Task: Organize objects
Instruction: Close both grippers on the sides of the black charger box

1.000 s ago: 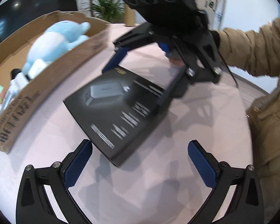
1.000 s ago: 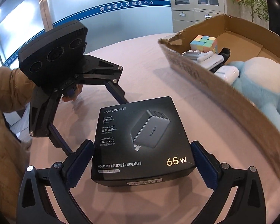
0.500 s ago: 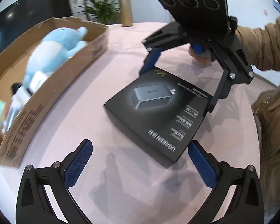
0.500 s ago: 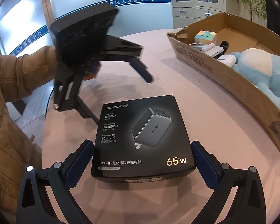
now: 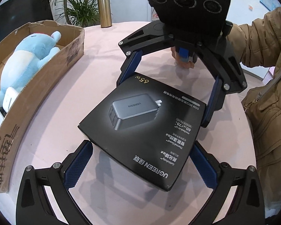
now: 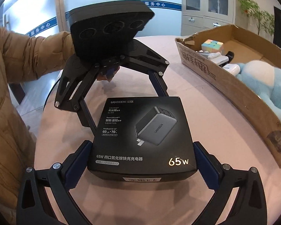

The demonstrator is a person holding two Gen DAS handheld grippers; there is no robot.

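Note:
A black UGREEN 65W charger box lies flat on the pink table, also in the right wrist view. My left gripper is open, its blue pads on either side of the box's near end. My right gripper is open too, and its pads straddle the opposite end of the box. Each gripper faces the other: the right one shows in the left wrist view, the left one in the right wrist view. I cannot tell whether any pad touches the box.
An open cardboard box stands at the table's left, seen at the right in the right wrist view. It holds a blue plush toy, a pastel cube and white items. A metal flask stands far back.
The left gripper has moved in toward the charger box until its pads flank the box's end. The right gripper has stayed around the other end. The box has stayed on the table.

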